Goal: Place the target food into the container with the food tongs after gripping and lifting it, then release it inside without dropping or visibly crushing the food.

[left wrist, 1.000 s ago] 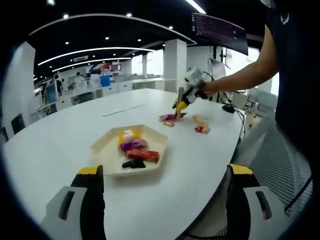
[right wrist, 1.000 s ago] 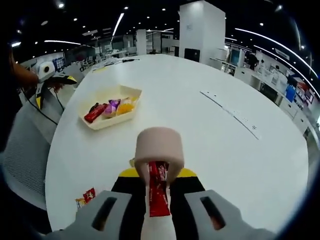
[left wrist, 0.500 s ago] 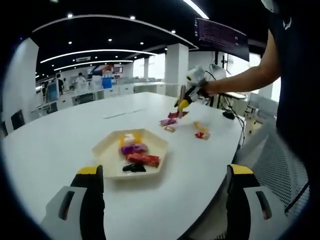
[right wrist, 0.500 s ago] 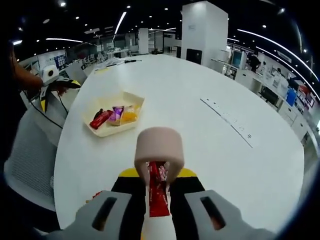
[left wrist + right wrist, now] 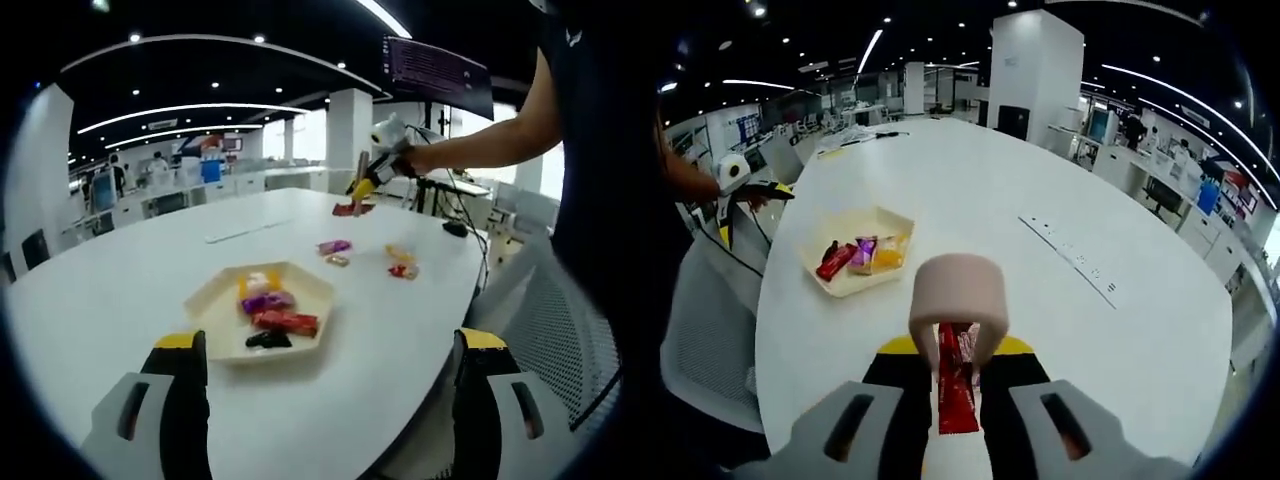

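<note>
A cream hexagonal tray (image 5: 205,292) holds several wrapped snacks, among them a red packet (image 5: 285,321) and a purple one (image 5: 262,299). My left gripper (image 5: 330,405) is open, low at the near table edge before the tray. My right gripper (image 5: 958,425) is shut on beige food tongs (image 5: 958,300), which pinch a red snack packet (image 5: 952,385). In the left gripper view the right gripper (image 5: 378,172) hangs high above the far table side, the red packet (image 5: 349,209) dangling from the tongs. In the right gripper view the tray (image 5: 843,290) lies far ahead to the left.
Loose snacks lie on the white oval table (image 5: 110,290): a purple one (image 5: 334,246) and yellow and red ones (image 5: 403,262). A person's arm (image 5: 480,150) reaches in from the right. A mesh chair (image 5: 700,330) stands by the table. The left gripper (image 5: 745,192) shows at the left.
My right gripper has risen off the table with the red packet in the tongs, and the tray looks smaller and farther in its view. The left gripper has stayed put.
</note>
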